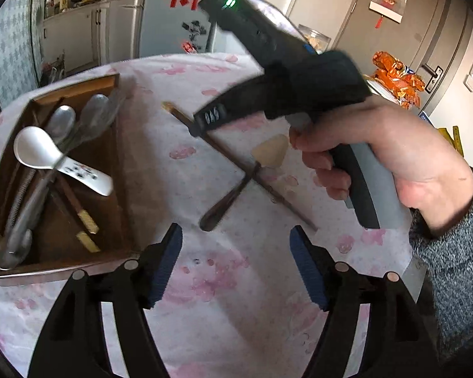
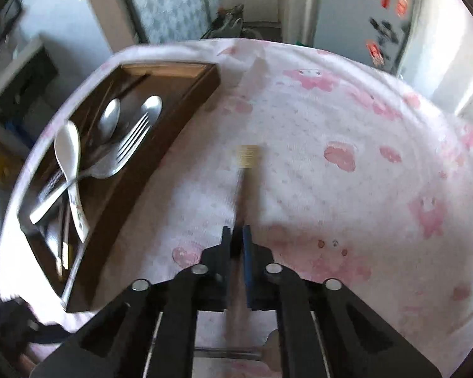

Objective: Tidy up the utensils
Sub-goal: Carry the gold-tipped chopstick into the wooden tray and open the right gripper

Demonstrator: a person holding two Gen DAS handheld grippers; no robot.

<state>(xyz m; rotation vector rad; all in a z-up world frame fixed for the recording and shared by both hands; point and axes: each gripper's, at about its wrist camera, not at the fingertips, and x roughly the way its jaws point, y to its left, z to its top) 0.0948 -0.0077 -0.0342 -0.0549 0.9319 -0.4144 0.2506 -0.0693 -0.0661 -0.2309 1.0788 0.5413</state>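
A dark chopstick (image 1: 224, 149) with a gold end lies slanted across the pink-patterned tablecloth. My right gripper (image 2: 236, 231) is shut on this chopstick (image 2: 244, 186), whose gold end sticks out ahead of the fingers. In the left wrist view a hand holds that right gripper (image 1: 198, 126) over the chopstick's far part. A spatula (image 1: 269, 154) with a cream head and dark handle crosses the chopstick. My left gripper (image 1: 235, 236) is open above the cloth, nothing between its fingers. The wooden tray (image 1: 123, 157) at the left holds metal spoons, a white ceramic spoon (image 1: 37, 148), a fork (image 2: 132, 145) and chopsticks.
The tray (image 2: 186, 107) stands near the table's left edge. A fridge and cupboards stand behind the table. Orange snack bags (image 1: 397, 78) and a jar lie at the far right. The person's grey sleeve (image 1: 457, 252) fills the right side.
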